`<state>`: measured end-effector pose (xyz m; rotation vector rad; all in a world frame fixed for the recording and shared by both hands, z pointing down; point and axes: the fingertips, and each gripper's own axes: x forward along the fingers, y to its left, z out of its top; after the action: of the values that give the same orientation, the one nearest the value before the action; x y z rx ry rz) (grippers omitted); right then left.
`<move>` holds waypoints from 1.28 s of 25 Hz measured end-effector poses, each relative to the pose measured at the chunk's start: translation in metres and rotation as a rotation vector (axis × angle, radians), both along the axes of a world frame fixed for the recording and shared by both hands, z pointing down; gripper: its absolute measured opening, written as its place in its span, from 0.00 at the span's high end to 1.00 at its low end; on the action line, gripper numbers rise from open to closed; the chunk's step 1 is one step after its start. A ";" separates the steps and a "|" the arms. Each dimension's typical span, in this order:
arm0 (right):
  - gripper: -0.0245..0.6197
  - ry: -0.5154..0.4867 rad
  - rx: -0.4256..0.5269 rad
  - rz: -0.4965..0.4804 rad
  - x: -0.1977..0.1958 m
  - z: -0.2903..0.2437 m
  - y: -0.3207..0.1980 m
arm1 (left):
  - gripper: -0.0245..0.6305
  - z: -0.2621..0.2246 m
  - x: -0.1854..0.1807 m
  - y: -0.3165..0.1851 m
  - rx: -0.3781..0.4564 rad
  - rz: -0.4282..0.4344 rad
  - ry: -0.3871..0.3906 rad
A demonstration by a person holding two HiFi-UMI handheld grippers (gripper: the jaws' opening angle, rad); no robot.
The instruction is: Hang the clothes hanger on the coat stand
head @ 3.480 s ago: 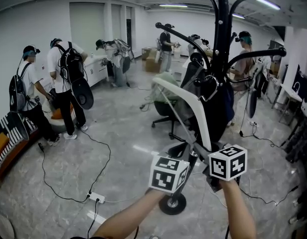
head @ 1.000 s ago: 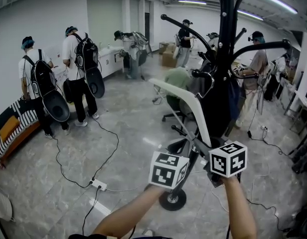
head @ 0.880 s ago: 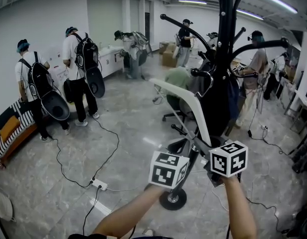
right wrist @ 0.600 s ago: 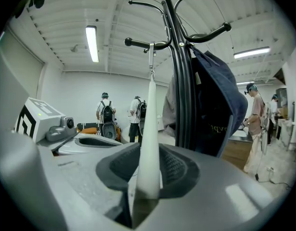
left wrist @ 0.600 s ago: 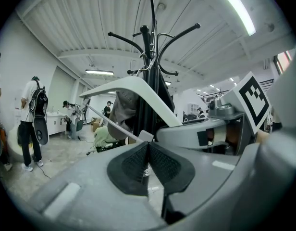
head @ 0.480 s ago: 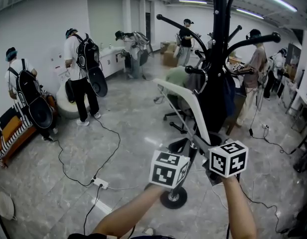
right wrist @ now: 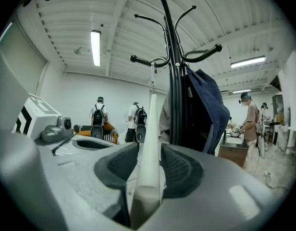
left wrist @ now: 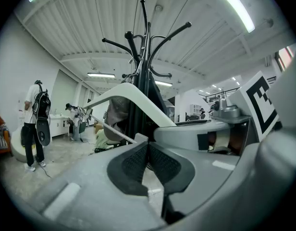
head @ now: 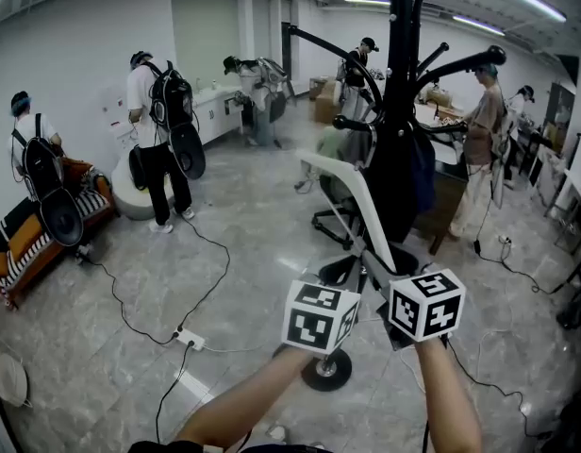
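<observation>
White plastic clothes hanger (head: pixel 373 223) with a thin grey crossbar. Its metal hook (right wrist: pixel 152 73) looks looped over a low arm of the black coat stand (head: pixel 396 111). The left gripper (left wrist: pixel 148 146) is pinched tight on its bottom corner. The right gripper (right wrist: pixel 149 150) has just been opening its jaws, and the white arm sits loose between the pads. Versus a second ago, the stand sits further left in the head view.

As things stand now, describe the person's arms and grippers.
The left gripper and right gripper are grey, with black textured pads and a white cube of black square markers each. Both forearms are bare; no sleeves show. The right gripper's jaws have just been opening, hanger between them.
</observation>
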<state>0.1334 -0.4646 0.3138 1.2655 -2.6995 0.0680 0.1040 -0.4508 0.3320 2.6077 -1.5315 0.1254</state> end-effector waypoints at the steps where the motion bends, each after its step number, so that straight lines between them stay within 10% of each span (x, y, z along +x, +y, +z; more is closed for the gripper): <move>1: 0.74 -0.001 0.005 0.002 0.002 0.000 0.002 | 0.96 0.000 0.002 0.002 0.001 -0.004 0.000; 32: 0.69 -0.028 0.087 0.239 0.005 -0.014 0.067 | 0.96 -0.006 -0.008 0.062 0.010 0.121 -0.011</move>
<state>0.1388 -0.3980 0.2997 1.6192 -2.5864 -0.0042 0.0962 -0.3886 0.3263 2.7108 -1.3809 0.1435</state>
